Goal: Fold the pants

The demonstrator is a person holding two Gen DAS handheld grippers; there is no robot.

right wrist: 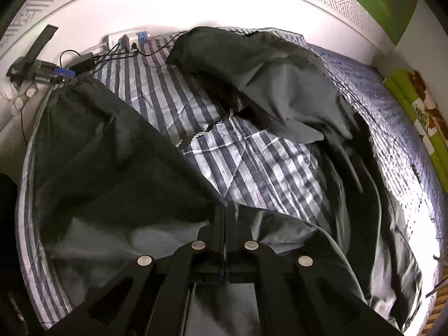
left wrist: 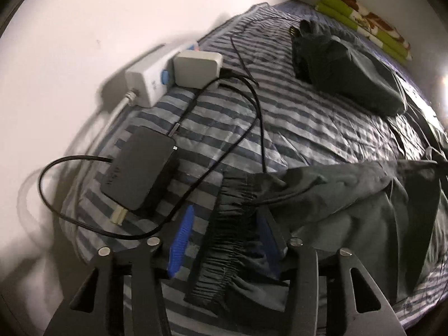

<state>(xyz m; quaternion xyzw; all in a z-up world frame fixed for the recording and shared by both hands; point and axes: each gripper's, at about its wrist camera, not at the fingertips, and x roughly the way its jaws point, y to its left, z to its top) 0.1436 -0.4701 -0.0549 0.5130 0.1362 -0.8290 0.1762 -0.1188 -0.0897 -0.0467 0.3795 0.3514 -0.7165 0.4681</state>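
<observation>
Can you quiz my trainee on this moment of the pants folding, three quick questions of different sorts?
1. True or false: the right gripper is shut on the dark pants.
2. What lies between the open jaws of the left gripper?
A. a black cable
B. the elastic waistband
C. the white power strip
3. Fill in: the black power adapter lies on the ____ bedspread.

Key: 1 true. 2 B; the jaws stand apart on either side of it. 3 striped.
</observation>
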